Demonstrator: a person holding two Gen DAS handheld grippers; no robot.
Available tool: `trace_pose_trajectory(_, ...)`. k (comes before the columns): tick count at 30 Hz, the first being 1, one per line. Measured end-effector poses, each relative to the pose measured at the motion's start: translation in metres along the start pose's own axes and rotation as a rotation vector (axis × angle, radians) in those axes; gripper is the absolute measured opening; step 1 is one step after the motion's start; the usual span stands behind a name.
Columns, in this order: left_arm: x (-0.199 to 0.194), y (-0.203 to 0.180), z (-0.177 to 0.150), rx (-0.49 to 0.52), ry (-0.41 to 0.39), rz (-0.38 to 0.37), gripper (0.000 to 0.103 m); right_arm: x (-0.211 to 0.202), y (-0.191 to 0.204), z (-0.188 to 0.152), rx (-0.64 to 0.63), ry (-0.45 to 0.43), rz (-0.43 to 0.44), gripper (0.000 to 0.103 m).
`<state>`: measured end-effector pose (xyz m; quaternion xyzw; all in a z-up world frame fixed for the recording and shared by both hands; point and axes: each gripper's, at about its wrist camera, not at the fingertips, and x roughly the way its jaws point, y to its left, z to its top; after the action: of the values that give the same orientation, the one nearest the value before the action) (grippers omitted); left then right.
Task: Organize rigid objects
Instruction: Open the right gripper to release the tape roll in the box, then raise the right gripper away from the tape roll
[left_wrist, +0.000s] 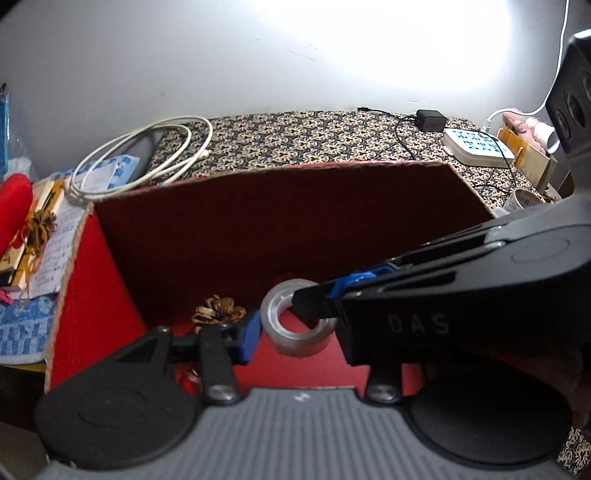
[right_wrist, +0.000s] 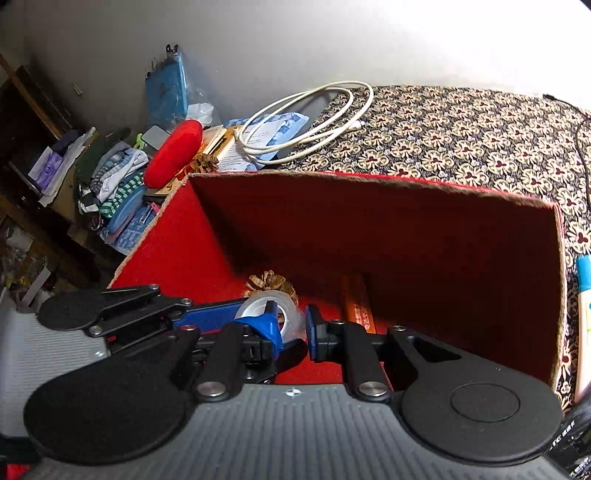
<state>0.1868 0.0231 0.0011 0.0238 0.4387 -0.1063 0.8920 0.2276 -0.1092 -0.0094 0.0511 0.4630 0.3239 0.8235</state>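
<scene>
A clear tape roll (left_wrist: 300, 325) hangs inside the open red box (left_wrist: 258, 173), above its floor. My left gripper (left_wrist: 297, 329) spans the roll's outer sides, its blue left pad (left_wrist: 250, 334) against the roll; its right finger is hidden behind the other tool. My right gripper (left_wrist: 308, 306) comes in from the right and pinches the roll's wall at the hole. In the right wrist view the tape roll (right_wrist: 258, 303) sits between the right gripper (right_wrist: 293, 328) pads, with the left gripper's blue finger (right_wrist: 210, 318) touching it from the left. The red box (right_wrist: 369, 181) also holds a pine cone (right_wrist: 269, 282) and an orange-brown stick (right_wrist: 356, 302).
A coiled white cable (left_wrist: 147, 158), a black charger (left_wrist: 430, 119) and a white power strip (left_wrist: 476, 147) lie on the patterned cloth (right_wrist: 461, 140) behind the box. Left of the box are a red case (right_wrist: 173, 153), papers, folded clothes and a second pine cone (right_wrist: 205, 162).
</scene>
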Motion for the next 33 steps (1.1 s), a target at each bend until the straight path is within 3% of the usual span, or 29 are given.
trace_pose_trajectory(3, 0.008, 0.005, -0.001, -0.022, 0.044, -0.017, 0.042, 0.003, -0.003, 0.0, 0.018, 0.023, -0.021, 0.0)
trace_pose_trajectory(14, 0.007, 0.007, -0.001, -0.024, 0.024, -0.024, 0.05, 0.003, -0.005, -0.003, 0.033, -0.006, -0.095, 0.0)
trace_pose_trajectory(20, 0.006, 0.003, -0.001, -0.023, 0.016, 0.003, 0.06, 0.003, -0.009, -0.003, 0.07, -0.01, -0.11, 0.0)
trace_pose_trajectory(33, 0.003, 0.001, -0.003, -0.04, -0.008, 0.059, 0.066, 0.004, -0.015, -0.005, 0.122, -0.014, -0.133, 0.002)
